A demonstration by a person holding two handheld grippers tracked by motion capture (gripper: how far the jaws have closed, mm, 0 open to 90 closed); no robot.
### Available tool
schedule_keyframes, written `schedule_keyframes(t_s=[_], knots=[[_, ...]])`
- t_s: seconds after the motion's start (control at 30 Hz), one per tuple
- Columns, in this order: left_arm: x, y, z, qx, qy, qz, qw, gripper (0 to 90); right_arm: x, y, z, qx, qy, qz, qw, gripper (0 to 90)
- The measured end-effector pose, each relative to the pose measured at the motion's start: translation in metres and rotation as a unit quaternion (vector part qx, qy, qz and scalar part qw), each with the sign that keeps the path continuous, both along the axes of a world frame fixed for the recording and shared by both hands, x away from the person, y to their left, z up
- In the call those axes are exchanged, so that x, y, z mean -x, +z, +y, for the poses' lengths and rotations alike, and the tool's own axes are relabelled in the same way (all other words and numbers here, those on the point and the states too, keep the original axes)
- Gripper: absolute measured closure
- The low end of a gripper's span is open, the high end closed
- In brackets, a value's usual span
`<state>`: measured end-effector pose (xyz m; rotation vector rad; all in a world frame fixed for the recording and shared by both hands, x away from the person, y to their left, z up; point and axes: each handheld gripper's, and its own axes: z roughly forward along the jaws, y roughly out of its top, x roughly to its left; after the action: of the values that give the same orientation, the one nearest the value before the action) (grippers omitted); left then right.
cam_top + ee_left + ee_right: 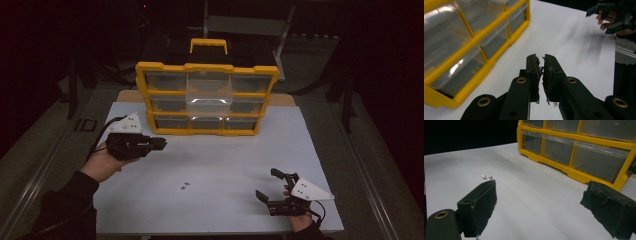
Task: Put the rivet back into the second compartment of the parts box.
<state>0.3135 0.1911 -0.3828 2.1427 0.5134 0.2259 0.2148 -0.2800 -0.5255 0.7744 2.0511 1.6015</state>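
Note:
A yellow organizer with clear drawers stands at the back of the white table; one middle drawer is pulled out. Two small screws lie on the table's middle front, also seen as screws past my right jaws. My left gripper is held just in front of the organizer's lower left corner, jaws shut with nothing between them. My right gripper is near the front right edge, jaws wide open and empty, pointing toward the screws.
The white table surface lies between the grippers and the organizer. The organizer's bottom drawer row faces the right gripper. The other hand with its gripper appears far off in the left gripper view. Dark floor surrounds the table.

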Motion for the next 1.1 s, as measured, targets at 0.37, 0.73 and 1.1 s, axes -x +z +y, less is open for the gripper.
schedule_keyframes(t_s=[0.37, 0.73, 1.1], knots=[[-0.011, 0.043, -0.002, 0.017, 0.009, -0.032, 0.9993, 81.5, -0.001, -0.001, 0.001, 0.004, 0.005, 0.002, 1.0, 10.4], [-0.03, 0.08, -0.002, 0.061, 0.001, -0.052, 0.9968, 81.5, 0.0, -0.001, 0.0, 0.003, 0.006, 0.004, 1.0, 10.4], [-0.044, 0.118, -0.012, 0.099, -0.015, -0.084, 0.9915, 81.5, -0.001, -0.002, 0.0, 0.003, 0.008, 0.006, 0.9999, 10.4]])
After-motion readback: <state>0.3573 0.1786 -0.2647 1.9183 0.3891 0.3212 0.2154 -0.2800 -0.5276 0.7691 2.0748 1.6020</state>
